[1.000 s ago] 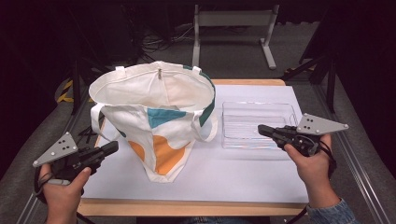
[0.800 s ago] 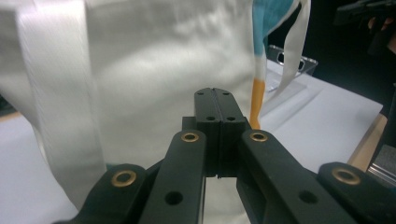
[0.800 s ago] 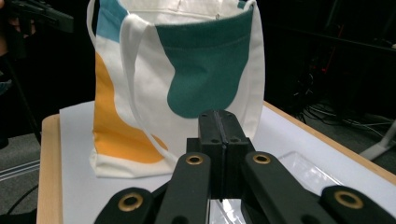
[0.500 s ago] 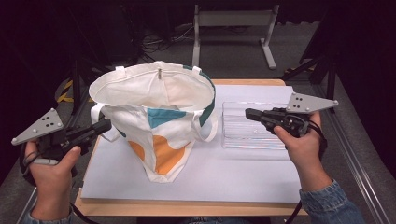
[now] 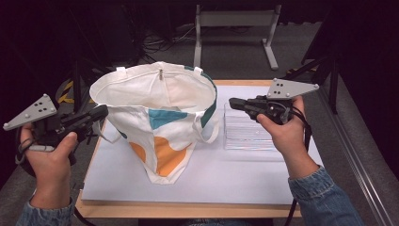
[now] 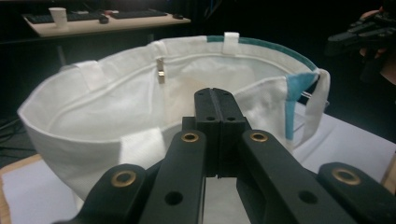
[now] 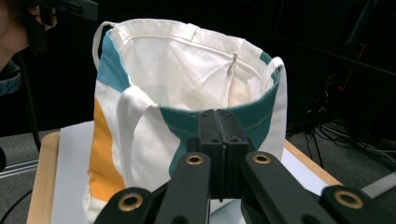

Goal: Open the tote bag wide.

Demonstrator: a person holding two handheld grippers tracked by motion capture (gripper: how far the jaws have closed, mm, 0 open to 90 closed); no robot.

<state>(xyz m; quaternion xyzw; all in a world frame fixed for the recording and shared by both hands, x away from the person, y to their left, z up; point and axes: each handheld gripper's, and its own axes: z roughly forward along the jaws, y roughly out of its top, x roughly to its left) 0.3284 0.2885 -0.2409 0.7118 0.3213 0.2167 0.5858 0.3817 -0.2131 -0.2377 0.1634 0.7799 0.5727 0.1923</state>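
White tabletop [image 5: 226, 179], open-mouthed tote bag [image 5: 157, 122]

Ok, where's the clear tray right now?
In the high view the clear tray lies on the right side of the table, just right of the tote bag, under the right tongs.

Bright tabletop; dark, soft-focus surroundings

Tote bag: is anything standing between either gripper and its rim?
Nothing visible does. The left gripper and right gripper are raised on opposite sides of the open tote bag, each pointing at it with jaws shut and only air between. The clear tray lies on the table below the right gripper, not in its path.
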